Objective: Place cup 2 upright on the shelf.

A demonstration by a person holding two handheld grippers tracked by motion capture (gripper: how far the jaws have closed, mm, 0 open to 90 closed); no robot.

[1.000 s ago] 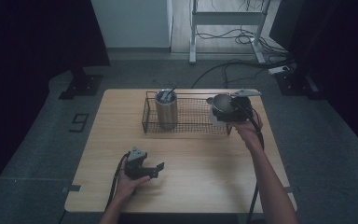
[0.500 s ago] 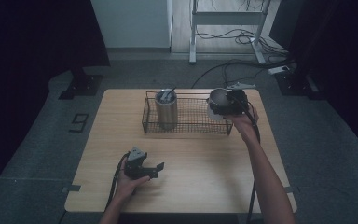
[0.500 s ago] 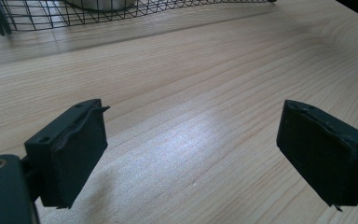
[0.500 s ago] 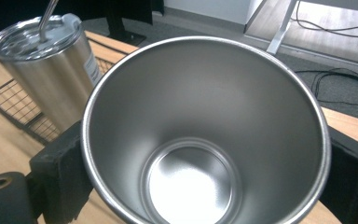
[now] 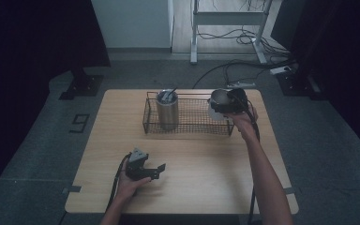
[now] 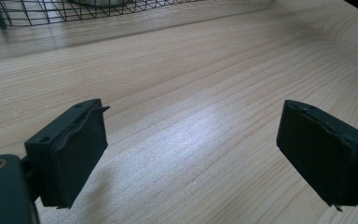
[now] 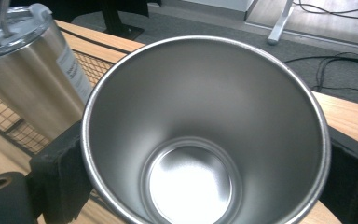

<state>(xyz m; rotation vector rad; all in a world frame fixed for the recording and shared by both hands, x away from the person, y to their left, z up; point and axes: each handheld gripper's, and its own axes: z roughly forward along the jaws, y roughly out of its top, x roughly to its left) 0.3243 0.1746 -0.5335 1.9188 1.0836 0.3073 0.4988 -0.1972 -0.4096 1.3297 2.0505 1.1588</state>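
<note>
An open, empty steel cup [image 5: 218,101] hangs over the right end of the wire basket [image 5: 187,123], with my right gripper [image 5: 225,107] shut on its sides. In the right gripper view the cup [image 7: 205,135] sits between the two black pads [image 7: 58,182] and I look into its bare bottom. A lidded steel tumbler [image 5: 167,110] with a straw stands upright in the basket's left part. My left gripper [image 5: 157,169] rests on the table near the front, open, with only wood between its jaws [image 6: 191,154].
The basket stands at the back middle of the wooden table [image 5: 201,183]. The tumbler [image 7: 28,70] is close to the cup's left in the right gripper view, over the basket mesh [image 7: 9,126]. Cables and a metal stand lie on the floor behind the table.
My right hand has carried the cup a little to the left, over the basket's right end. The left gripper has stayed where it was.
</note>
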